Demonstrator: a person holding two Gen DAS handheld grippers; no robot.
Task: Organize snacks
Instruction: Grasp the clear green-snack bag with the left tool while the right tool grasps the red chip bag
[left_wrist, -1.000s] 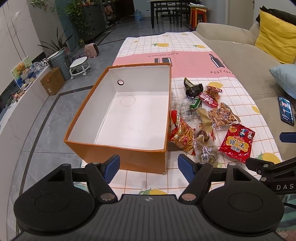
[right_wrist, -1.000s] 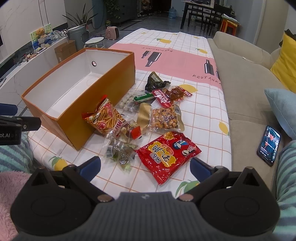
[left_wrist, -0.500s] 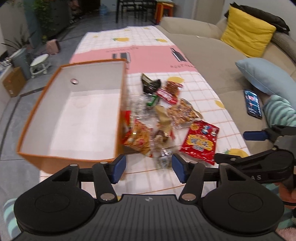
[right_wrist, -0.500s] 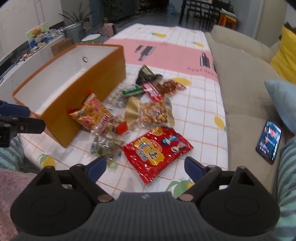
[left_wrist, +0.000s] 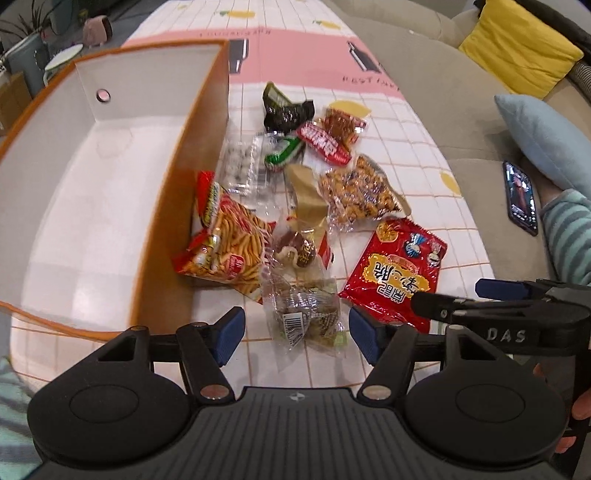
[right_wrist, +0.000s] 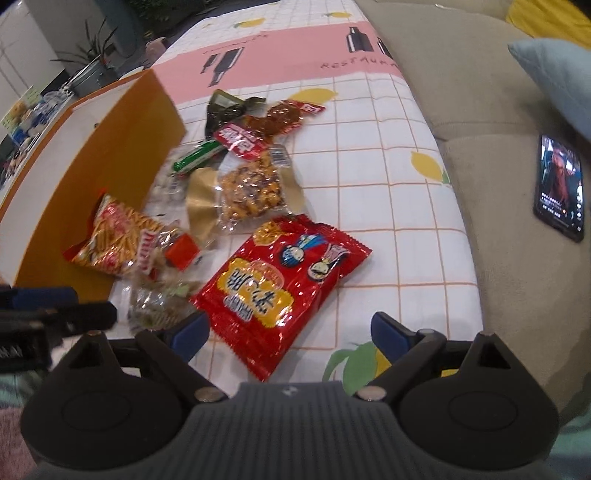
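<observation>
Left gripper (left_wrist: 293, 330), jaws opening and empty, straddles clear snack packet (left_wrist: 304, 314): light, crinkly, slippery; pinch mid-body.

Both wrist cameras look steeply down and forward from close above the near table edge. The left view centres on the orange box (left_wrist: 110, 177); the right view sits further right, toward the sofa (right_wrist: 480, 110). Both share the snack pile (left_wrist: 306, 206).
</observation>
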